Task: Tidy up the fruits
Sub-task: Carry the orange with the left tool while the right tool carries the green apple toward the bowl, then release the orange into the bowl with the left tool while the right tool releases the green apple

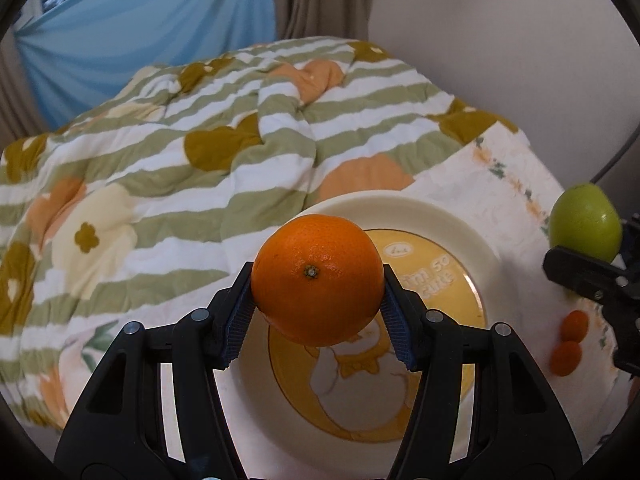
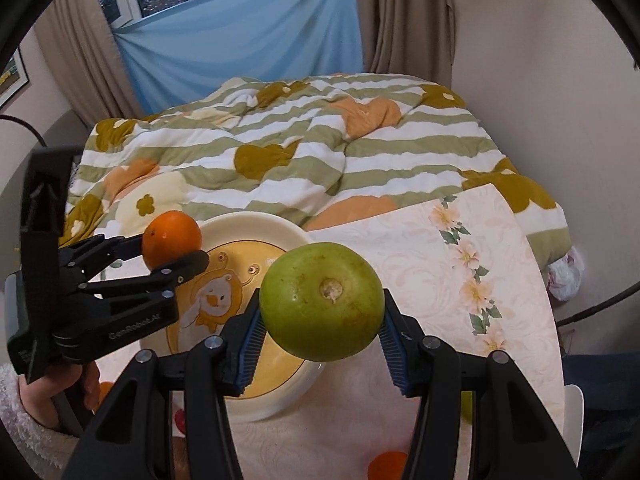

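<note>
Room: bedroom corner, with a blue sheet (image 2: 240, 40) hung over the window between beige curtains and a striped flowered quilt (image 2: 320, 152) heaped on the bed behind.
Surface: table under a pale flowered cloth (image 2: 460, 280), set against the bed.
Left tongs (image 1: 318, 304): clamped on one orange (image 1: 318, 278), a pad on each flank and the stem scar facing the camera; the squeeze across the widest part looks chosen to stop it rolling out.
Right tongs (image 2: 322, 332): clamped the same way on one green apple (image 2: 322, 300), its stem end turned toward the lens.
Why held there: both fruits hang above the plate (image 2: 256, 224), the orange over its 10 o'clock rim and the apple over its 4 o'clock edge as the right camera sees it; my guess is both are about to be set down on it.
Plate: one, cream with a yellow cartoon centre; no fruit lies on the part that shows.
Loose fruit: two small oranges (image 1: 570, 340) touching each other on the cloth at 3 o'clock of the plate in the left view; another orange piece (image 2: 386, 466) lies at 6 o'clock in the right view, possibly one of that pair.
Unclear: green and red bits low in the right view, too hidden to name.
Count: one orange and one apple held, at least two small oranges waiting.
</note>
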Motion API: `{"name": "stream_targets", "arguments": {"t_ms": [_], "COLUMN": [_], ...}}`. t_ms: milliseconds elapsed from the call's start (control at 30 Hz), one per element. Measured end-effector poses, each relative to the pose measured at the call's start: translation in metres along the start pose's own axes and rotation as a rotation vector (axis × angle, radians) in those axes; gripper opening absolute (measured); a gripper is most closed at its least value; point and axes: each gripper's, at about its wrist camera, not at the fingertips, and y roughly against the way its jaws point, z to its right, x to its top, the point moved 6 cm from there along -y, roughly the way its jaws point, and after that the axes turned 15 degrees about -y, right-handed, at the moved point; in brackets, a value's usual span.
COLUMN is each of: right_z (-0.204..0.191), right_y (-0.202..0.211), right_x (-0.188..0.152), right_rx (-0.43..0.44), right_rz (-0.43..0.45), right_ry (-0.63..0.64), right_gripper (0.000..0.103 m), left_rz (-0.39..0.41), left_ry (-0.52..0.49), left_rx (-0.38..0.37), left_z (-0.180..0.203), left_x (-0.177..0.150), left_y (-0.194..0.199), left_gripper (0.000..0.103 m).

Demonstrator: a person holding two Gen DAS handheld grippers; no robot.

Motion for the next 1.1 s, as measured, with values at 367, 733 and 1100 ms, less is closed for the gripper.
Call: {"name": "stream_targets", "arguments": {"t_ms": [367,733,1100], "right_z": [0.007,0.012,-0.012], "right_y": [-0.003,0.005,0.000], "right_x": [-0.003,0.004,0.016], "right_rx": [-0.026,-0.002,0.073], "right_rz": [0.000,0.013,0.002], "right_ry": [-0.051,-0.052,0.082], "right_gripper": [0.049,0.049,0.049], "left_rz": [-0.051,0.034,0.025], "left_ry": [-0.084,-0.063,0.096], "left_rx": [-0.009,0.037,0.123], "left_z": [0.009,0.005,-0.032], "left_x": [0.001,0.013,-0.012], "left_y": [-0.029,0.008,0.058], "left_gripper": [0.066,0.103,0.103]}}
